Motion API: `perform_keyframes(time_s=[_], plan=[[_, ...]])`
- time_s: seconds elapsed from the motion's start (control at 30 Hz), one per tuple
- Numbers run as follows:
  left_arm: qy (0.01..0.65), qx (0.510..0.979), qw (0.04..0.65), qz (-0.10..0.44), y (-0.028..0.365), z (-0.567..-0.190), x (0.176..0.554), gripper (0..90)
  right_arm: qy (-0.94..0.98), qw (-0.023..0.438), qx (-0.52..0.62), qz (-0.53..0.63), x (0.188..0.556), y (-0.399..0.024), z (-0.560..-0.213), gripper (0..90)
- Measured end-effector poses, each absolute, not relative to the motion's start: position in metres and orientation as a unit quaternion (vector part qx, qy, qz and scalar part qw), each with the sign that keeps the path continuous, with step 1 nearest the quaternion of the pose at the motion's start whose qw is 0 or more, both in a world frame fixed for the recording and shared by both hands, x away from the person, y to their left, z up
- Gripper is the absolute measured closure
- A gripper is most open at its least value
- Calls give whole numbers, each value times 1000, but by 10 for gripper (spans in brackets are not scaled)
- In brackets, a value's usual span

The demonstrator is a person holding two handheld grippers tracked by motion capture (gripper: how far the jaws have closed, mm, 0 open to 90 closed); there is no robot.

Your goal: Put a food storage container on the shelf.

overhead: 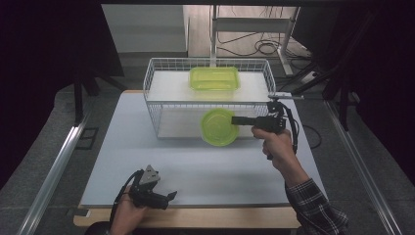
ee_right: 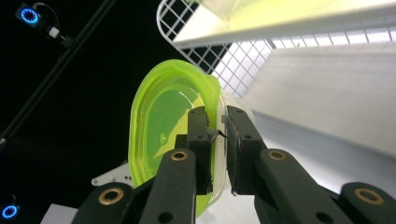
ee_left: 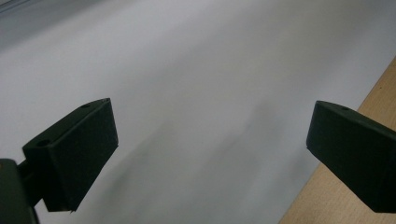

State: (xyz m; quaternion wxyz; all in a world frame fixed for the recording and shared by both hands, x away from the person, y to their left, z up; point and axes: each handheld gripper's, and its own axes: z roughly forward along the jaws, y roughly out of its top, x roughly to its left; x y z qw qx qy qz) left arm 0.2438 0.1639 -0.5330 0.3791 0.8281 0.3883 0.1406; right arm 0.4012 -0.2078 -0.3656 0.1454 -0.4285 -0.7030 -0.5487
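A round lime-green container (overhead: 219, 127) with its lid hangs in front of the white wire rack (overhead: 156, 105), at the level of the lower shelf. My right gripper (overhead: 236, 120) is shut on its rim, the container (ee_right: 163, 135) pinched between the two black jaws of the right gripper (ee_right: 218, 135). A rectangular green container (overhead: 214, 78) lies on the rack's upper shelf. My left gripper (overhead: 171, 196) rests at the table's front left edge, open with nothing between its jaws; the left gripper (ee_left: 210, 149) faces bare grey tabletop.
The grey tabletop (overhead: 205, 166) stretches in front of the rack, with a wooden front edge (ee_left: 327, 200). Behind the rack stand a desk frame and cables (overhead: 264, 46) on the floor. Metal rails (overhead: 58, 166) run along both sides of the table.
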Motion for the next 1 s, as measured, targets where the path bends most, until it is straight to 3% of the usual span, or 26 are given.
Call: perform_keyframes(time_s=[1.0], plan=[[381,844,356,126,159,-537,244,16,-690,81,-430,-576,434,-197,-279,807]])
